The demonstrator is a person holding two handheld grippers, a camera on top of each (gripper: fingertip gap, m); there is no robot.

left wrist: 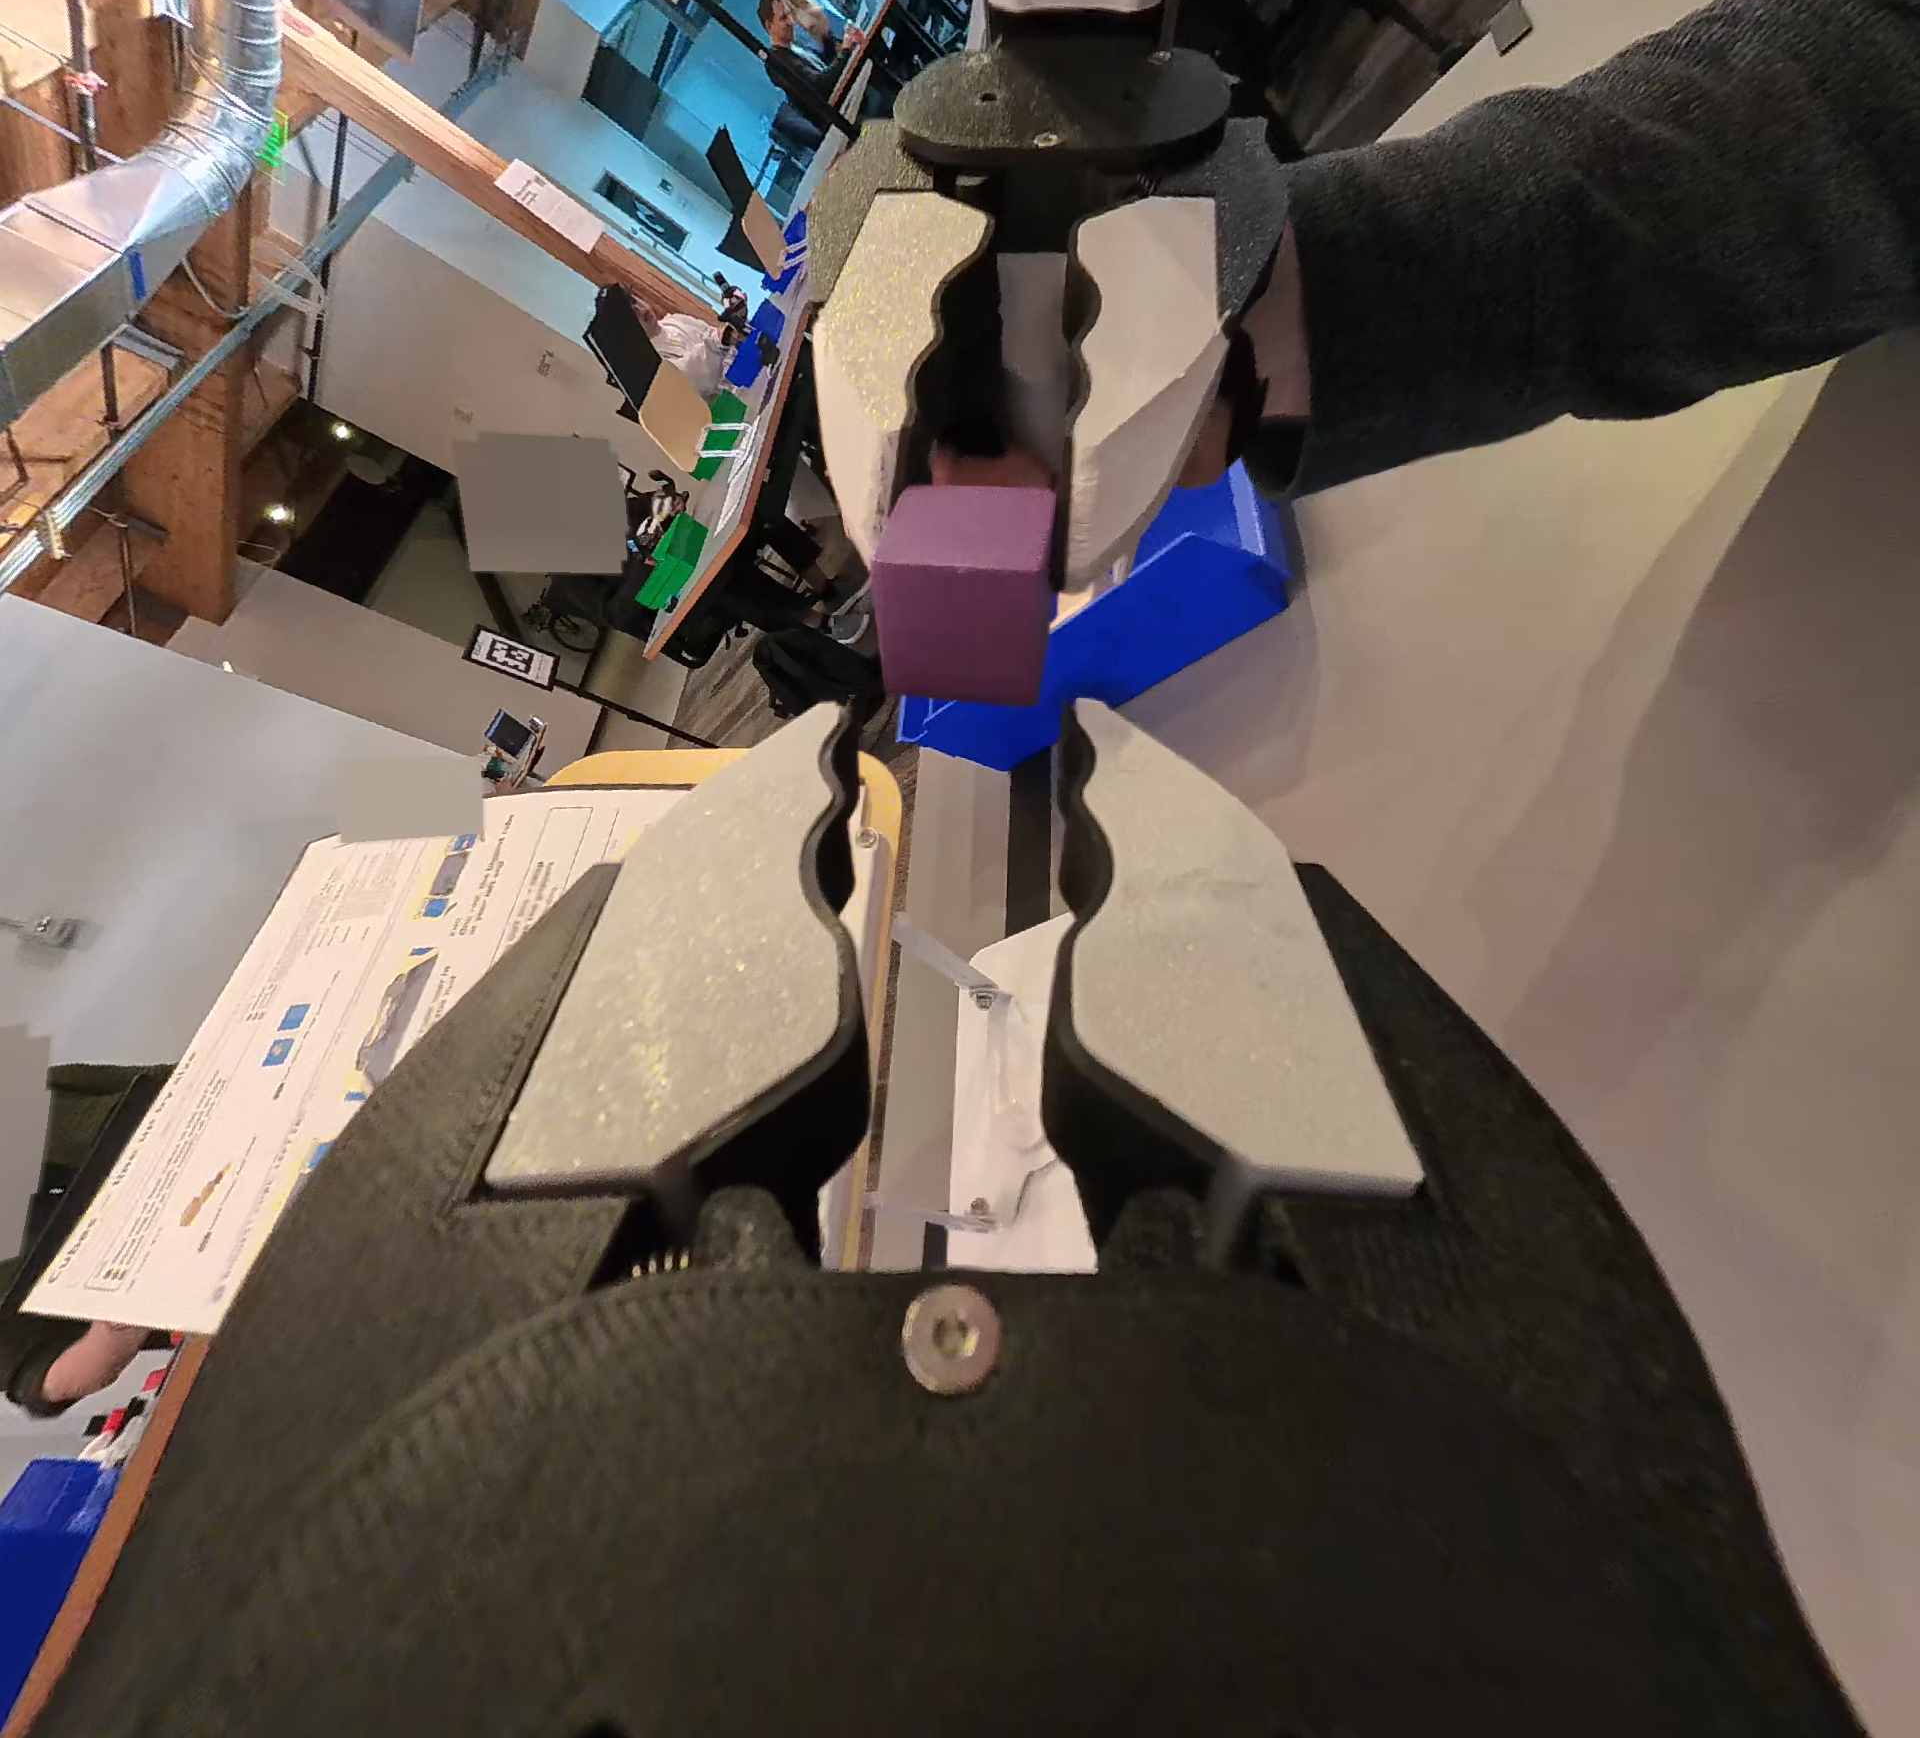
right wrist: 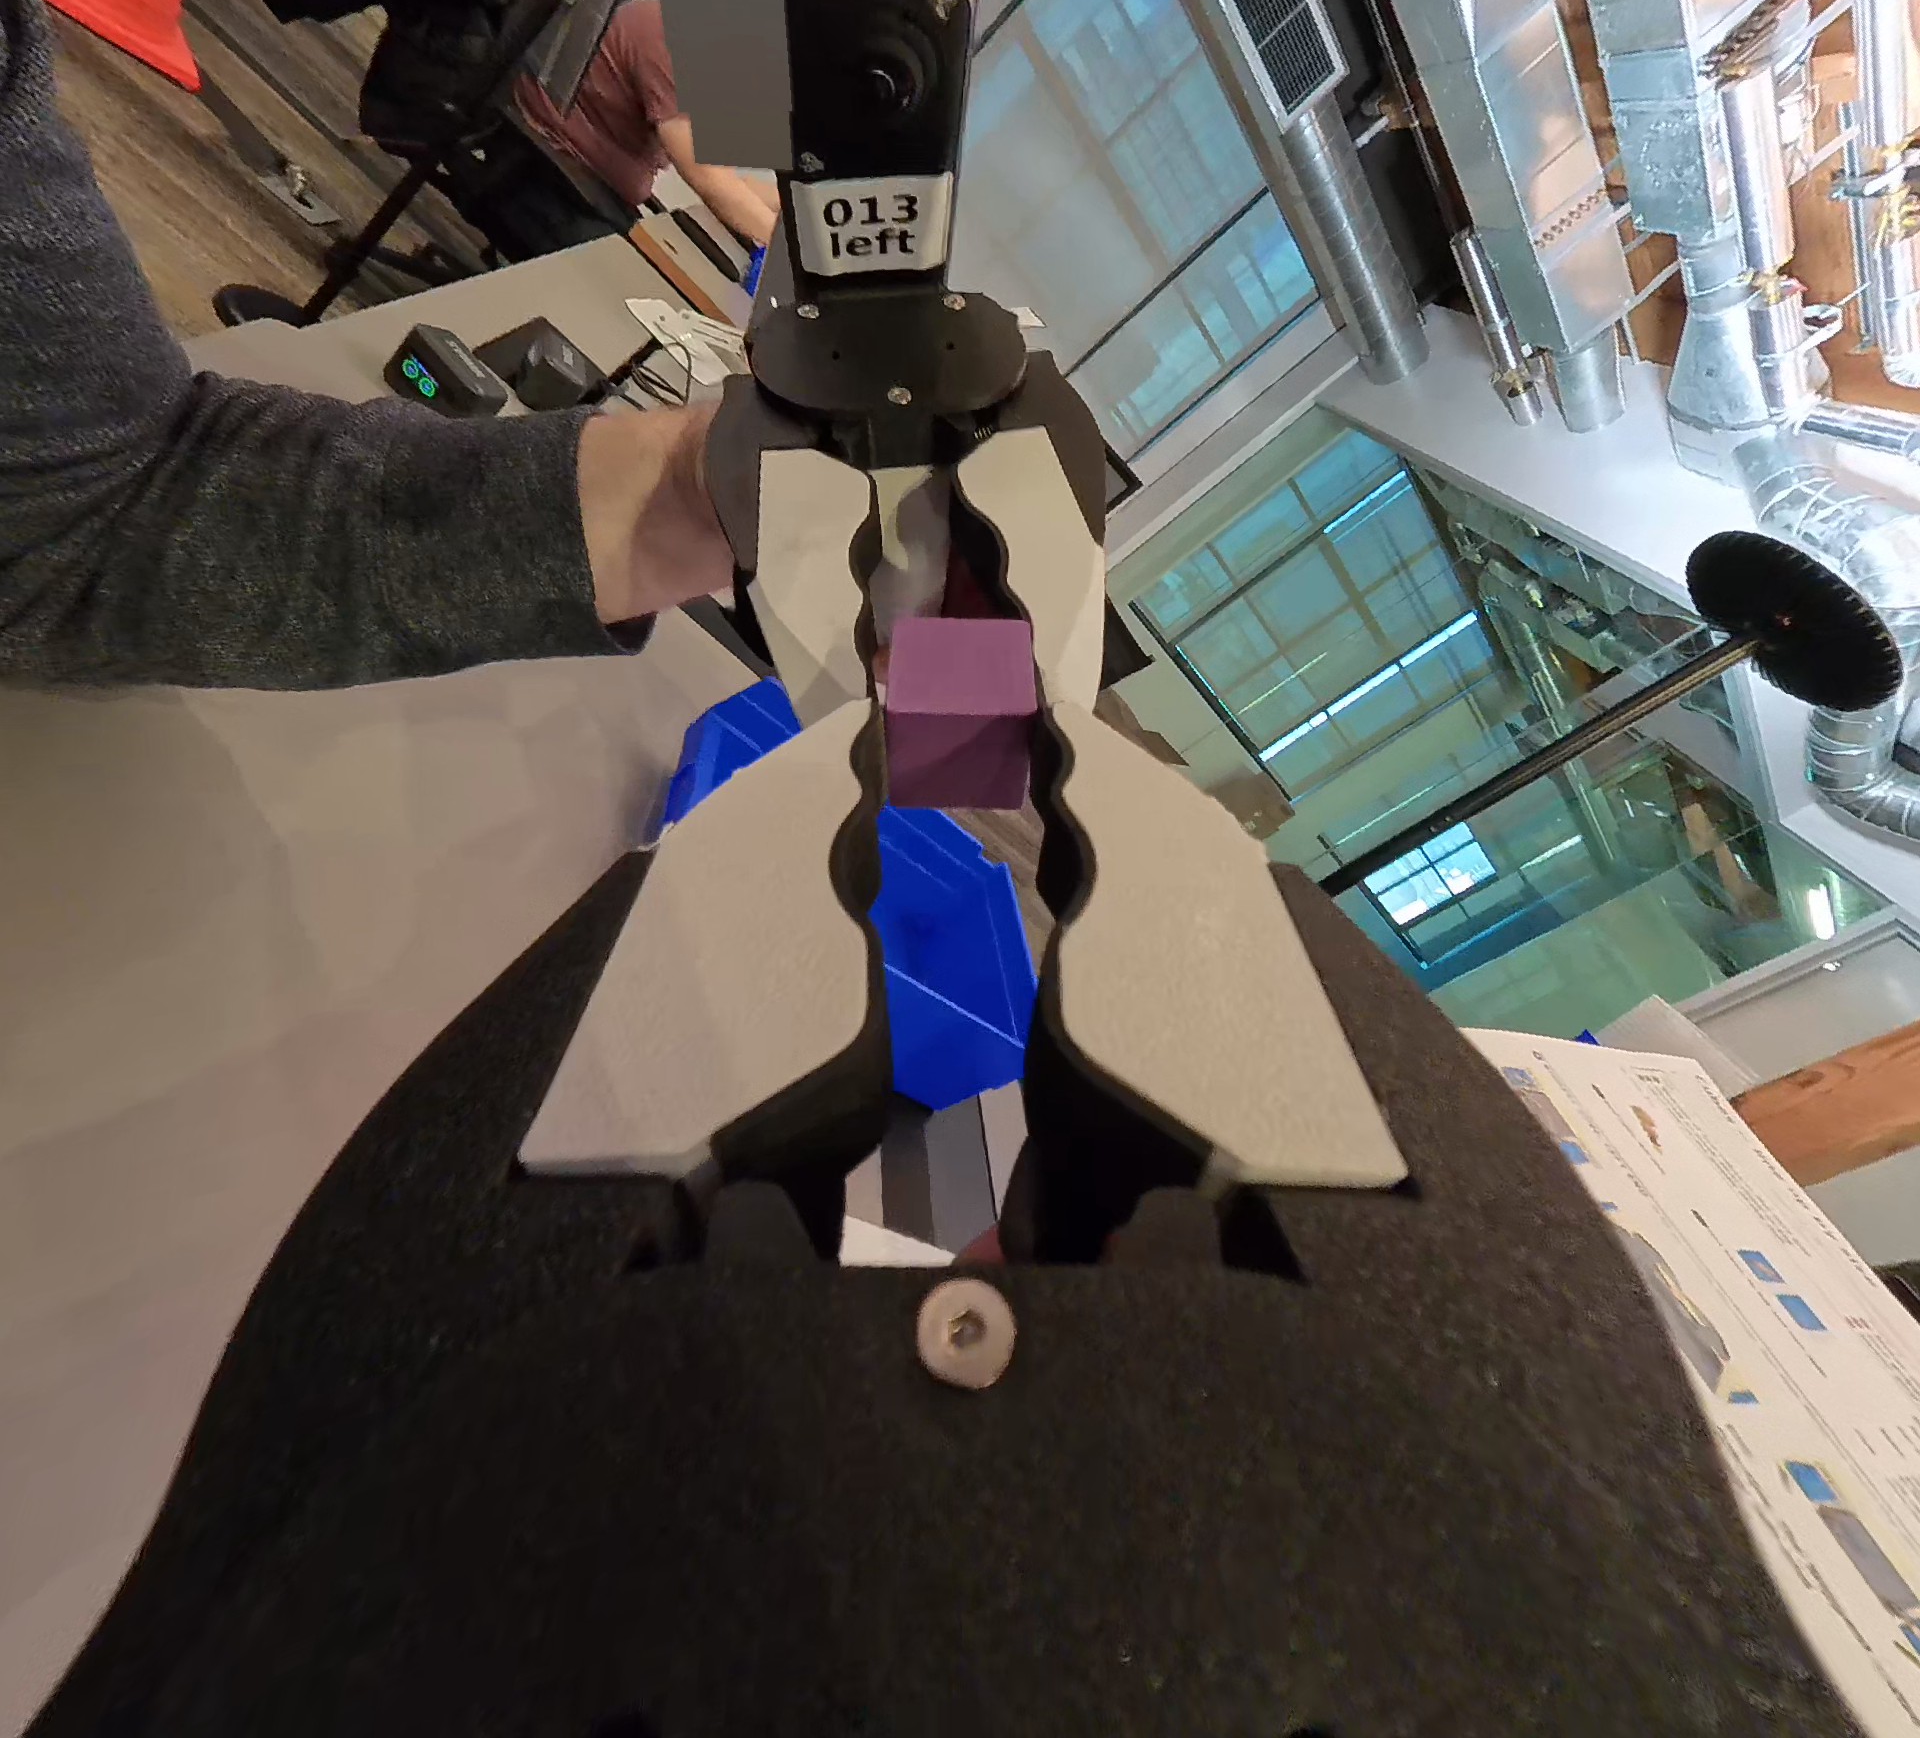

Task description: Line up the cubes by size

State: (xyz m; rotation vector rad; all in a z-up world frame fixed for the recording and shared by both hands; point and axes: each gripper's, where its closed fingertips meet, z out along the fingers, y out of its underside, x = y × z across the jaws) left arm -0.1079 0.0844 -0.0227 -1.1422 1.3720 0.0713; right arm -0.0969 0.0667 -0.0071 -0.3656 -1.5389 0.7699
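Handover in mid-air: right claw (right wrist: 956, 732) clamps the purple cube (right wrist: 961, 722); left claw (left wrist: 956, 722) stands open, empty, just short of it, so back straight off without nudging it.

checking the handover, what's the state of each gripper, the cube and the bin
left gripper: open, fingers just short of the cube, holding nothing
right gripper: shut on the purple cube, fingers pressed on two opposite sides
purple cube: held in the air between the two facing grippers
blue bin: on the white table, behind the cube
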